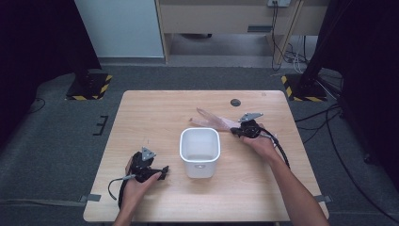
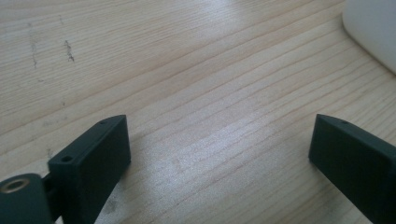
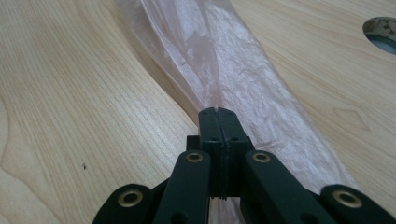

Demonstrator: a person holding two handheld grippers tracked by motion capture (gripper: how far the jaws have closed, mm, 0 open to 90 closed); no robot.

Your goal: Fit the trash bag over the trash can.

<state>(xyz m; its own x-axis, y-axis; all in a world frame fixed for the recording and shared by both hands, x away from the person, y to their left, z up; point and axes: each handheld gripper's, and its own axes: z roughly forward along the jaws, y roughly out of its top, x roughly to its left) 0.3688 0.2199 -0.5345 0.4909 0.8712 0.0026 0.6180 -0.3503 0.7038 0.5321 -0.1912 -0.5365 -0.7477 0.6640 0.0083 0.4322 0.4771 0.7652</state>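
A thin pinkish plastic bag (image 1: 214, 121) lies flat on the wooden table (image 1: 155, 108), behind and to the right of a white bin (image 1: 200, 150). My right gripper (image 1: 234, 131) is shut on the near end of the plastic bag (image 3: 233, 70), whose film stretches away from the closed jaws. My left gripper (image 1: 165, 170) rests low on the table at the front left, held by a hand. In the left gripper view its jaws stand wide apart over bare wood with nothing between them, and the bin's white edge (image 2: 373, 32) shows at the upper right.
A round cable hole (image 1: 235, 102) sits in the table near the far edge, and the same hole (image 3: 383, 32) is at the right gripper view's upper right. Black stands with striped bases (image 1: 89, 87) flank the table on grey carpet.
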